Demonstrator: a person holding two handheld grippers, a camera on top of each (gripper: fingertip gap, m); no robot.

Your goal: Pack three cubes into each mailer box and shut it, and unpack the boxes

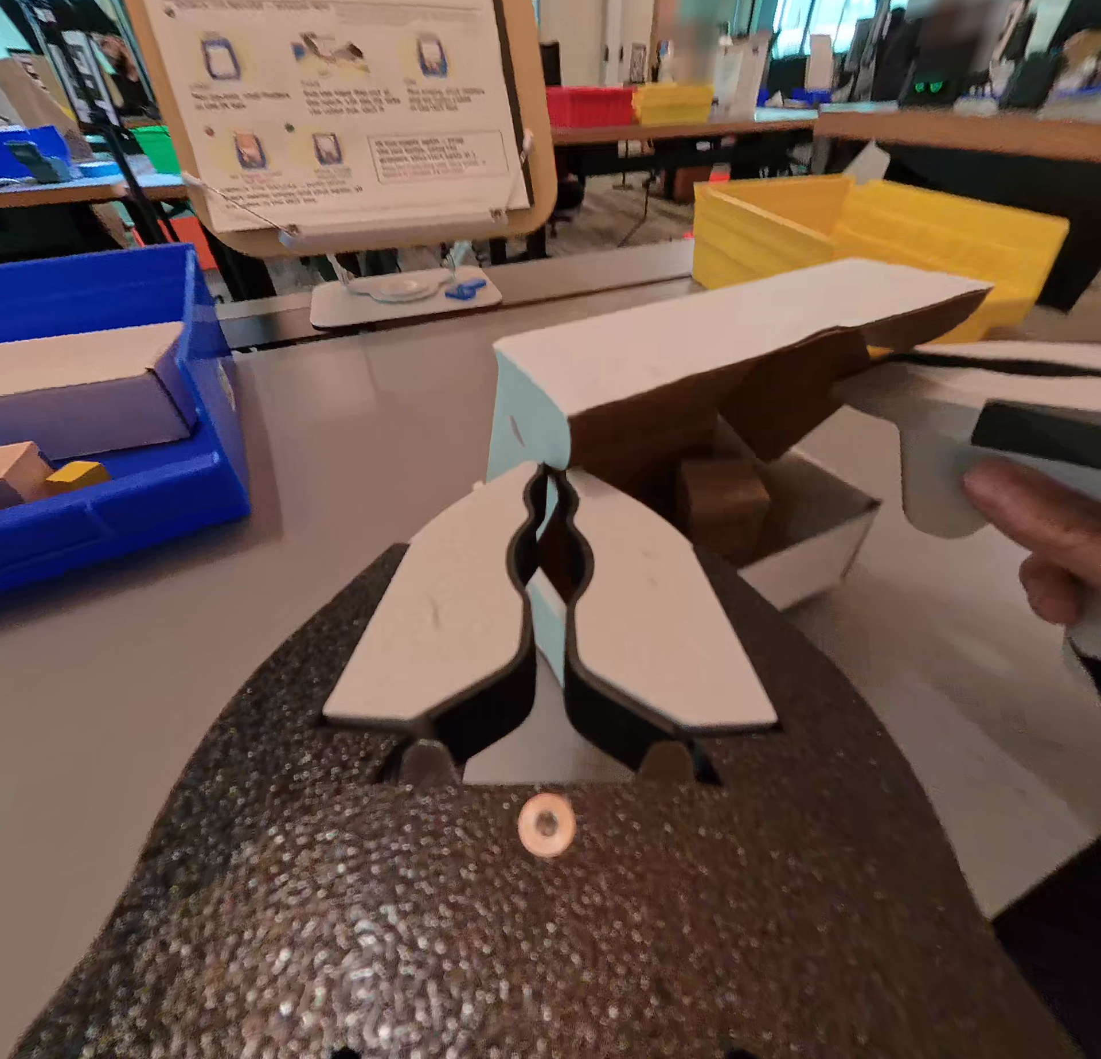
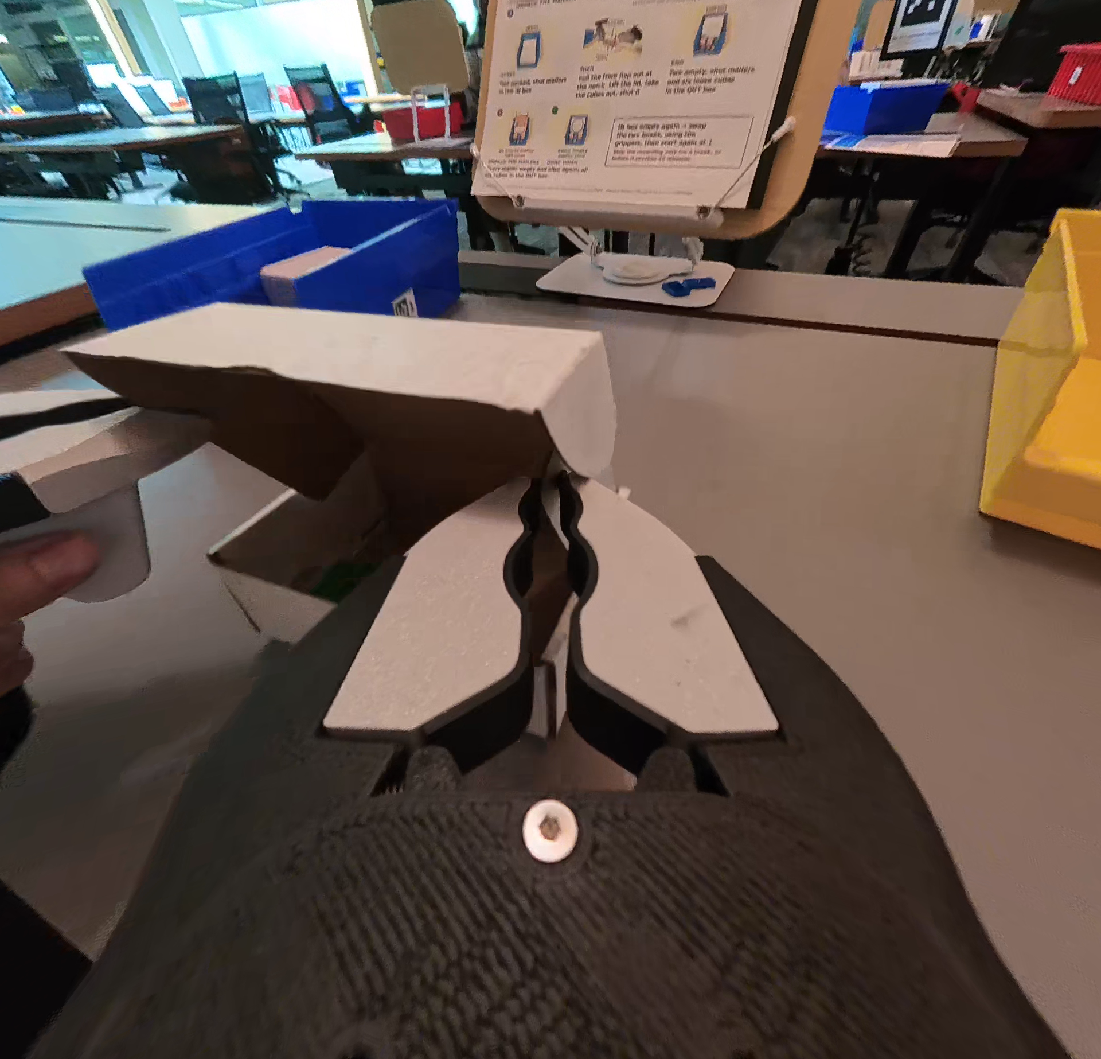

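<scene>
The pale grey worktop (image 1: 357,434) carries a blue plastic bin (image 1: 196,375) on the left and a yellow plastic bin (image 1: 893,232) on the right, presumably source and destination. Between them sits the white cardboard mailer box (image 1: 822,530), its brown-lined lid (image 1: 715,339) raised. The left claw (image 1: 551,482) and right claw (image 2: 551,482) each pinch a lid side flap, probably steering it. A brown wooden cube (image 1: 721,500) rests inside.
</scene>
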